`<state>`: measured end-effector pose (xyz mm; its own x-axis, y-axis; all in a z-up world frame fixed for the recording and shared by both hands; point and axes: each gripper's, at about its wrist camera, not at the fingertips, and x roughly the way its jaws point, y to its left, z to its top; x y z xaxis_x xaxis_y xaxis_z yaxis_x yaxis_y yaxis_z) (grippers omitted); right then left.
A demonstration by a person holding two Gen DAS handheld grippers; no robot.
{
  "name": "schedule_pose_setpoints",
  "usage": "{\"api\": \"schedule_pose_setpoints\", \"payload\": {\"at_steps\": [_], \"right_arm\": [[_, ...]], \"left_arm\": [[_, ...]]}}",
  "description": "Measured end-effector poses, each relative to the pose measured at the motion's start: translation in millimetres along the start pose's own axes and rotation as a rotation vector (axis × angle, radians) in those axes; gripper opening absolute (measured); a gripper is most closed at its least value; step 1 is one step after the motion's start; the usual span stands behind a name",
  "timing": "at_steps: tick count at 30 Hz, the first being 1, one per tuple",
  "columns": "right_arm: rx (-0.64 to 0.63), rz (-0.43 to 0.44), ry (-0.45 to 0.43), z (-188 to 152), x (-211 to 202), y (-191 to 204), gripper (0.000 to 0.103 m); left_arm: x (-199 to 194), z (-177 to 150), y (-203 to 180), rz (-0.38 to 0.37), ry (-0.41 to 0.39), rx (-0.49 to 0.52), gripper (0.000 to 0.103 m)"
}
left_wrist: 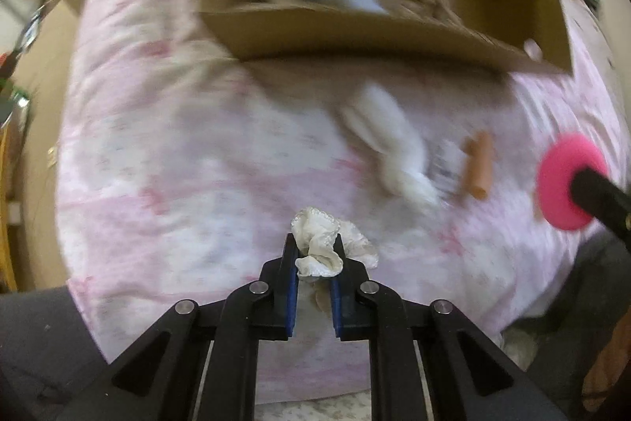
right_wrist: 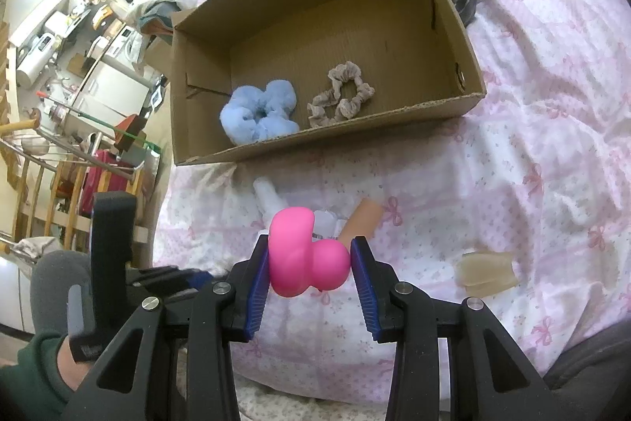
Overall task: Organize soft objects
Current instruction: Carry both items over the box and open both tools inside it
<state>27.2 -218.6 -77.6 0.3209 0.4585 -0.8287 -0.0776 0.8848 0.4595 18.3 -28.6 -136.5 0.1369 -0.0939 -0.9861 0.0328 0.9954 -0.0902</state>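
My left gripper (left_wrist: 314, 243) points down over the pink quilt and is shut on a crumpled cream scrunchie (left_wrist: 315, 223), which bulges out past the fingertips. My right gripper (right_wrist: 310, 241) is shut on a soft pink object (right_wrist: 299, 255) with a rounded lobe; the left wrist view shows this pink object (left_wrist: 560, 164) at the right edge. An open cardboard box (right_wrist: 469, 66) lies further back on the bed. In it are a fluffy blue scrunchie (right_wrist: 258, 113) and a beige scrunchie (right_wrist: 341, 93). The left wrist view is blurred by motion.
On the quilt (right_wrist: 532, 105) in front of the box lie a white soft item (left_wrist: 390, 141), a tan cylinder (right_wrist: 363, 219) and a pale beige piece (right_wrist: 487, 273). The left tool's body (right_wrist: 110, 263) and a green sleeve (right_wrist: 31, 381) fill the lower left. Cluttered shelves stand beyond the bed's left edge.
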Motion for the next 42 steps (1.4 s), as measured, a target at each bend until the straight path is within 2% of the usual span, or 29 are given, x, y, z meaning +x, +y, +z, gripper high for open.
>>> {"api": "schedule_pose_setpoints", "payload": {"at_steps": [6,13,17,20,24,27,35,39,42], "right_arm": [[-0.011,-0.002,-0.007,0,-1,1,0.042],[-0.018,0.008,-0.028,0,-6,3,0.042],[-0.021,0.025,-0.047,0,-11,5,0.042],[-0.033,0.063,-0.085,2,-19,8,0.042],[-0.069,0.119,-0.184,5,-39,19,0.042],[-0.095,0.141,-0.258,5,-54,25,0.042],[-0.122,0.16,-0.395,20,-91,30,0.042],[-0.126,0.167,-0.419,37,-101,29,0.042],[-0.139,0.15,-0.422,51,-101,27,0.042]], "left_arm": [[-16,-7,19,0.05,-0.037,-0.085,0.012],[-53,-18,15,0.103,-0.157,-0.131,0.012],[-75,-10,18,0.146,-0.238,-0.151,0.012],[-93,-9,23,0.166,-0.302,-0.183,0.012],[-112,2,31,0.195,-0.375,-0.207,0.012],[-125,10,39,0.189,-0.436,-0.22,0.012],[-162,38,33,0.162,-0.541,-0.17,0.012],[-171,57,24,0.174,-0.582,-0.113,0.013],[-162,76,18,0.199,-0.587,-0.06,0.013]]}}
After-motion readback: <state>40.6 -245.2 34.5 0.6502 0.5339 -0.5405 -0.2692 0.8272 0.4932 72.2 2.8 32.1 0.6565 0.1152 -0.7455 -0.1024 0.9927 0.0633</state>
